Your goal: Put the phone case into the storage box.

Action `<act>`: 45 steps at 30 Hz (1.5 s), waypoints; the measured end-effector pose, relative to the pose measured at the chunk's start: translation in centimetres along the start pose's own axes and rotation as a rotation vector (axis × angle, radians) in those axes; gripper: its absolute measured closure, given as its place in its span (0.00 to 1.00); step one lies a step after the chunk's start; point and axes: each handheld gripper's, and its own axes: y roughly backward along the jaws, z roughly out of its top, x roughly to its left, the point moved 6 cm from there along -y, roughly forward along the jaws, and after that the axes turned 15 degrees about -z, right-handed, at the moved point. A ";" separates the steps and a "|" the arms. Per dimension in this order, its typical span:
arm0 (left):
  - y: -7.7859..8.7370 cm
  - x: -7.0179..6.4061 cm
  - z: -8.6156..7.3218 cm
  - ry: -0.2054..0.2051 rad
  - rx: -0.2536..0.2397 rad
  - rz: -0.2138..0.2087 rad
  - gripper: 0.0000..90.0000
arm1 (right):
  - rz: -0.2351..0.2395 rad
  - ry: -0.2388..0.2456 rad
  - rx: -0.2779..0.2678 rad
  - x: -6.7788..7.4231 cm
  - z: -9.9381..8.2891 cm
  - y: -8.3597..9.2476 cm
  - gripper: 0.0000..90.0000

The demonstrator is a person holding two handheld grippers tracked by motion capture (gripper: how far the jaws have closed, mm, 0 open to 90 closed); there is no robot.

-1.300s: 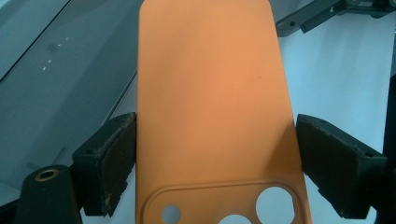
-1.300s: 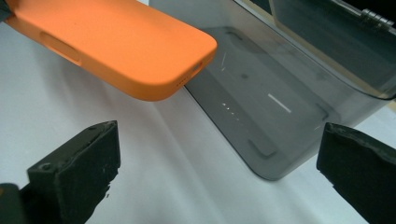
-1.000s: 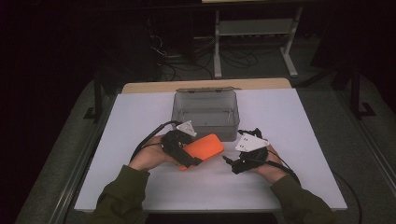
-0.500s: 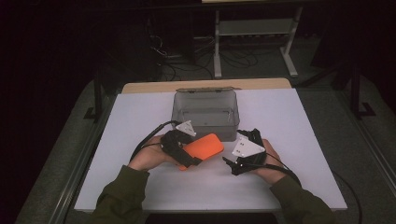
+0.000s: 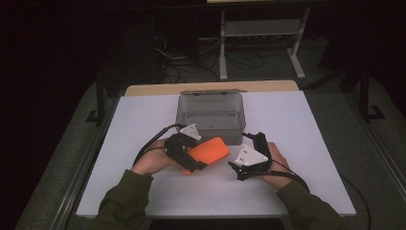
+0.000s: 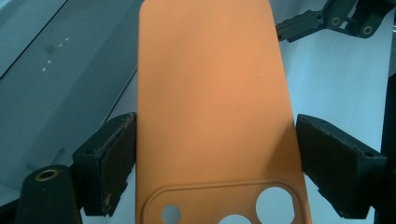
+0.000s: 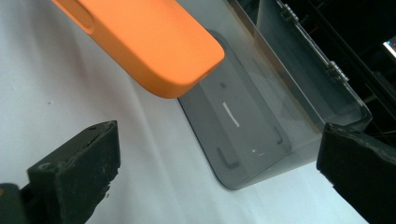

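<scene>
An orange phone case (image 5: 207, 152) is held above the white table, just in front of a clear grey plastic box (image 5: 211, 116). My left gripper (image 5: 187, 160) is shut on it; in the left gripper view both pads press the long sides of the case (image 6: 212, 107) near its camera cut-outs. My right gripper (image 5: 233, 167) hovers to the right of the case with its jaws wide apart and nothing between them. In the right gripper view the case's rounded far corner (image 7: 154, 46) hangs above and ahead of that gripper (image 7: 215, 168), with the box (image 7: 275, 107) behind it.
The white table top (image 5: 306, 143) has open room on both sides of the hands. The clear box stands at the table's middle back, its lid (image 5: 210, 91) tipped up behind it. Cables trail from both grippers. Beyond the table lie a dark floor and a metal stand (image 5: 261, 28).
The right gripper has shifted slightly toward the case. The left gripper and the orange case have stayed where they were.
</scene>
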 end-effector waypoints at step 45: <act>0.1 0.0 0.0 0.001 -0.003 0.001 0.17 | -0.133 0.274 -0.058 0.8 0.4 0.3 0.00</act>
